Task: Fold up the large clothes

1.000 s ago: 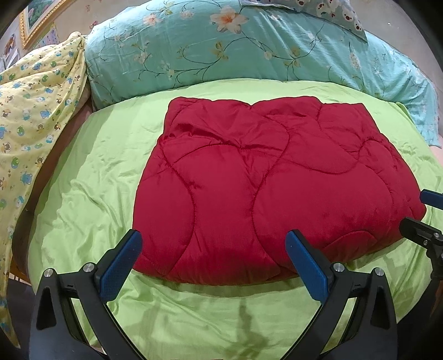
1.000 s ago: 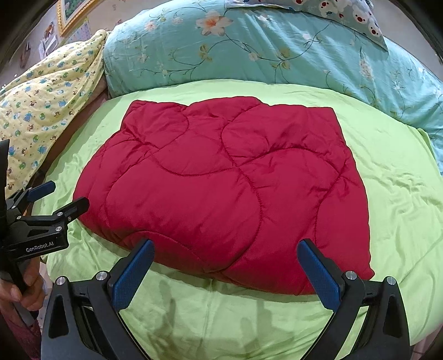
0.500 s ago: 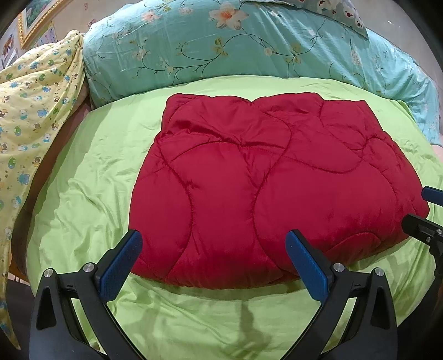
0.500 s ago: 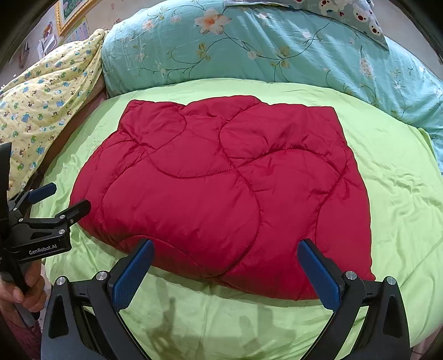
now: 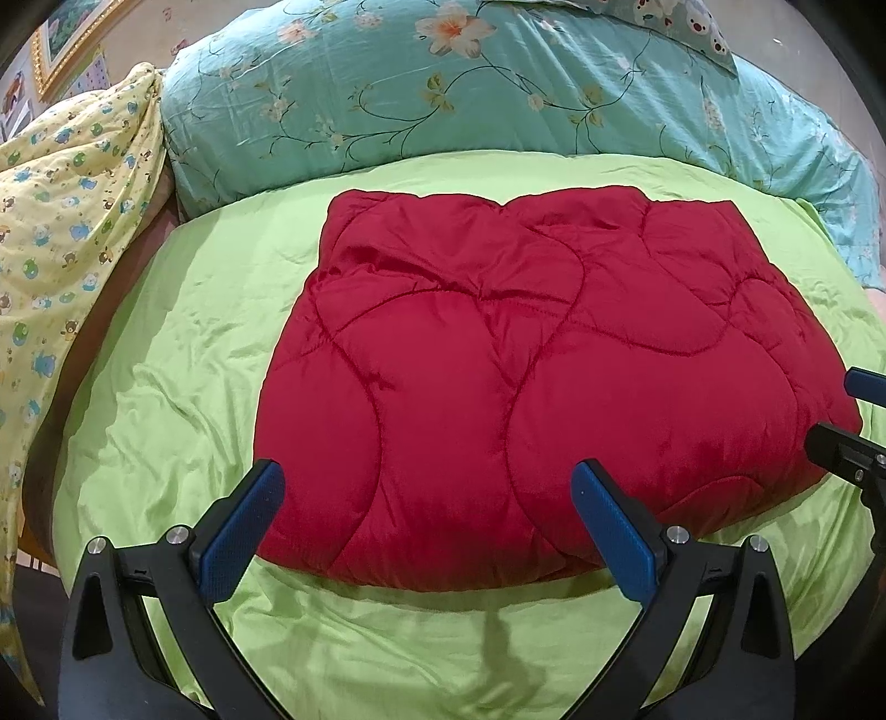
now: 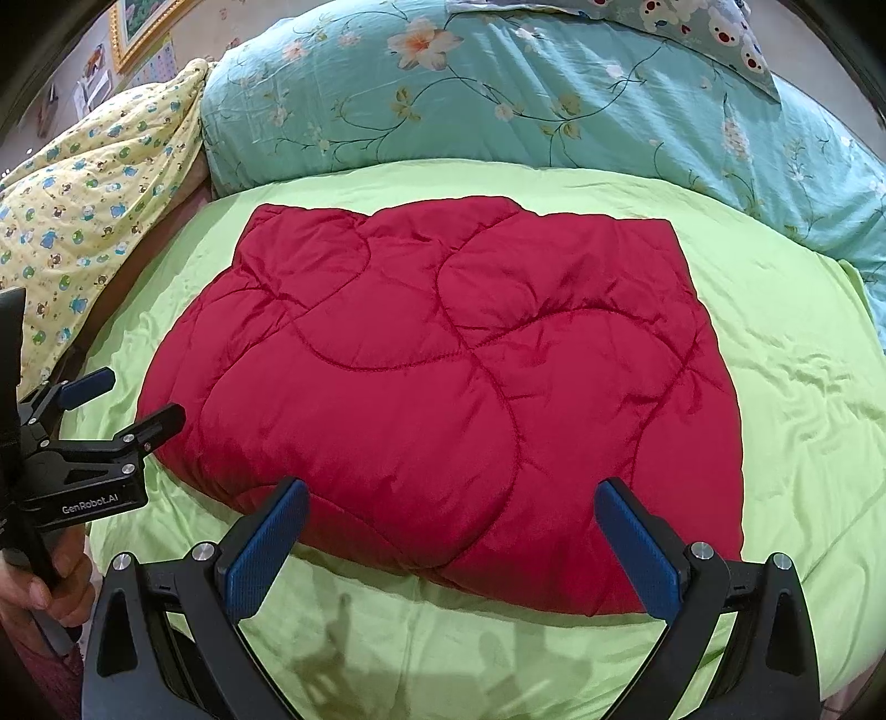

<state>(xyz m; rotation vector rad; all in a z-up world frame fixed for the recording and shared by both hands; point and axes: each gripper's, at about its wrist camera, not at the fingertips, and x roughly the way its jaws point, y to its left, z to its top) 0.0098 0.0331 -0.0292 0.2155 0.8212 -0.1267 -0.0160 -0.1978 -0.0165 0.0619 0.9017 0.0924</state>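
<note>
A red quilted garment [image 5: 531, 376] lies folded into a thick rectangle on the lime green bed sheet [image 5: 183, 387]; it also shows in the right wrist view [image 6: 454, 399]. My left gripper [image 5: 426, 498] is open and empty, hovering above the garment's near edge. My right gripper [image 6: 448, 520] is open and empty, above the near edge further right. The left gripper also shows at the left of the right wrist view [image 6: 138, 396], beside the garment's left corner. The right gripper's fingers [image 5: 841, 437] show at the right edge of the left wrist view.
A teal floral duvet [image 5: 470, 94] is bunched along the far side of the bed. A yellow printed blanket [image 5: 61, 221] hangs at the left. A picture frame [image 6: 138, 27] is on the wall at the top left. Bare green sheet [image 6: 803, 415] lies right of the garment.
Both grippers have drifted slightly toward the garment, which sits a little lower and closer in view. Both stay open. The garment has not moved.
</note>
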